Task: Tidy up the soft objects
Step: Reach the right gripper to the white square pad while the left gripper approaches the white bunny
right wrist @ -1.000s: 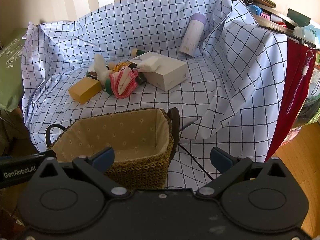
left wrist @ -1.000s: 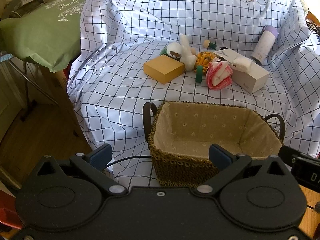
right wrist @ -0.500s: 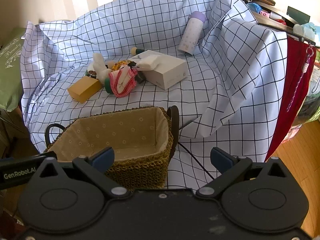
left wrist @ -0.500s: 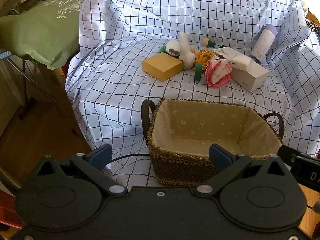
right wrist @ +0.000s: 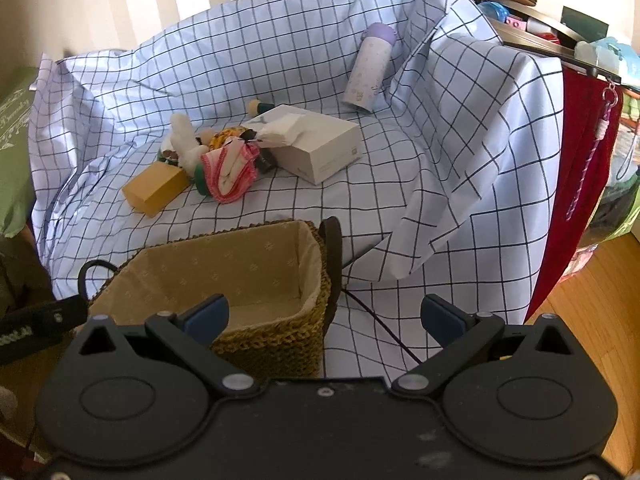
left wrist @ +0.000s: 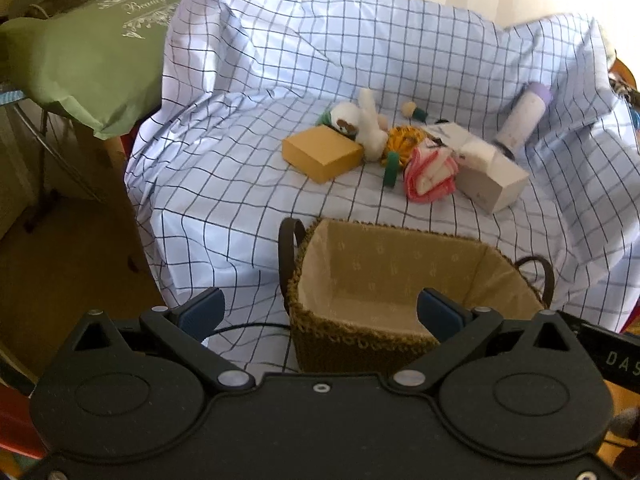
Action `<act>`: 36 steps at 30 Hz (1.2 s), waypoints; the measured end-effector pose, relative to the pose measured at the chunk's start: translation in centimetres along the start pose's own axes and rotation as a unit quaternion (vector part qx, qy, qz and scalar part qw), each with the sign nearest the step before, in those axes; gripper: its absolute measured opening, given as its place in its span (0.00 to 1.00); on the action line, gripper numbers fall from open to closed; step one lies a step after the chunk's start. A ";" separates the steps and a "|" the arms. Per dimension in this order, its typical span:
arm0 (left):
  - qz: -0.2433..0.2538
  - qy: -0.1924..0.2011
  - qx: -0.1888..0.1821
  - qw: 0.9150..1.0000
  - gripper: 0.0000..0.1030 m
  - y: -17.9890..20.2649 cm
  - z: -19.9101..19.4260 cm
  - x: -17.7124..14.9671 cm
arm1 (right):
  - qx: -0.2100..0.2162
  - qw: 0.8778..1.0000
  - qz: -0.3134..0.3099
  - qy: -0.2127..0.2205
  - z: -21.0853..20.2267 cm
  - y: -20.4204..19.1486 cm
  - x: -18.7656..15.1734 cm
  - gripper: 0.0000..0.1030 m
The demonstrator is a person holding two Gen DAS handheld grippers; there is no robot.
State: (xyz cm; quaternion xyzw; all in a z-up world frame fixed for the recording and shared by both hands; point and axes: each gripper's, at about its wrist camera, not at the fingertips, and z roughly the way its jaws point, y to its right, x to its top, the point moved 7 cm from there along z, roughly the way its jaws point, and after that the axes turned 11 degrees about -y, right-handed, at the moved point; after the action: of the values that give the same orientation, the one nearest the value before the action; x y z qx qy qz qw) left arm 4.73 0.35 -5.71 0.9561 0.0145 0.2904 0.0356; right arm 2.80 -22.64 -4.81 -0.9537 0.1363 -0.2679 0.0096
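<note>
A woven basket (left wrist: 360,340) (right wrist: 276,336) with a beige lining stands empty at the near edge of the checked cloth. Behind it lies a cluster: a yellow sponge block (left wrist: 322,153) (right wrist: 154,188), a white plush toy (left wrist: 370,126) (right wrist: 184,140), an orange knitted piece (left wrist: 404,140), a green roll (left wrist: 391,168) and a folded pink-edged cloth (left wrist: 430,176) (right wrist: 230,172). My left gripper (left wrist: 320,312) hangs open before the basket's near left corner, holding nothing. My right gripper (right wrist: 324,316) is open too, off the basket's right end.
A white tissue box (left wrist: 490,176) (right wrist: 316,152) sits right of the cluster. A white bottle with a purple cap (left wrist: 522,118) (right wrist: 370,68) leans at the back. A green cushion (left wrist: 88,52) lies far left; a red cloth (right wrist: 580,184) hangs right. A black cable (right wrist: 376,316) runs under the basket.
Both grippers have risen and drawn back a little, so the basket and the cluster sit slightly lower in view. Nothing on the cloth has moved.
</note>
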 end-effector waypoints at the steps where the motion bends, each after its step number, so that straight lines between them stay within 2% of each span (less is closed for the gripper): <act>1: -0.002 0.000 0.000 1.000 0.96 0.0 0.1 0.1 | -0.003 1.000 0.003 0.001 0.2 0.2 0.2 1.00; 5: 0.001 -0.014 -0.019 1.000 0.92 0.0 1.0 0.7 | -0.008 1.000 0.004 0.007 0.6 0.1 0.9 1.00; 10: 0.010 0.000 -0.023 1.000 0.92 0.2 1.1 1.6 | -0.002 1.000 0.003 0.031 0.6 -0.5 2.5 0.99; 16: 0.035 0.035 -0.012 0.999 0.92 0.6 1.2 3.8 | 0.006 0.996 0.024 0.088 0.9 -0.7 5.2 0.99; 21: 0.056 0.032 -0.030 0.997 0.92 1.5 2.6 5.9 | -0.004 0.991 0.048 0.123 1.7 -0.4 7.6 0.99; 28: 0.094 0.012 -0.043 0.995 0.93 3.3 5.5 7.3 | 0.005 0.995 0.027 0.092 5.1 -0.8 10.7 0.99; 33: 0.091 0.004 -0.057 0.994 0.92 3.4 7.0 8.6 | 0.010 0.997 0.011 0.071 7.2 -1.8 12.1 0.99; 36: 0.087 0.006 -0.053 0.995 0.92 3.2 7.6 9.6 | 0.009 0.997 -0.001 0.074 8.1 -2.5 13.3 0.99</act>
State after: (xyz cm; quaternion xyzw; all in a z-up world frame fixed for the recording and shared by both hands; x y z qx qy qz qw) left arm 16.94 -2.85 -6.45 0.9487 -0.0840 0.2988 0.0607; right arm 18.51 -24.17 -4.72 -0.9312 0.1332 -0.3391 0.0072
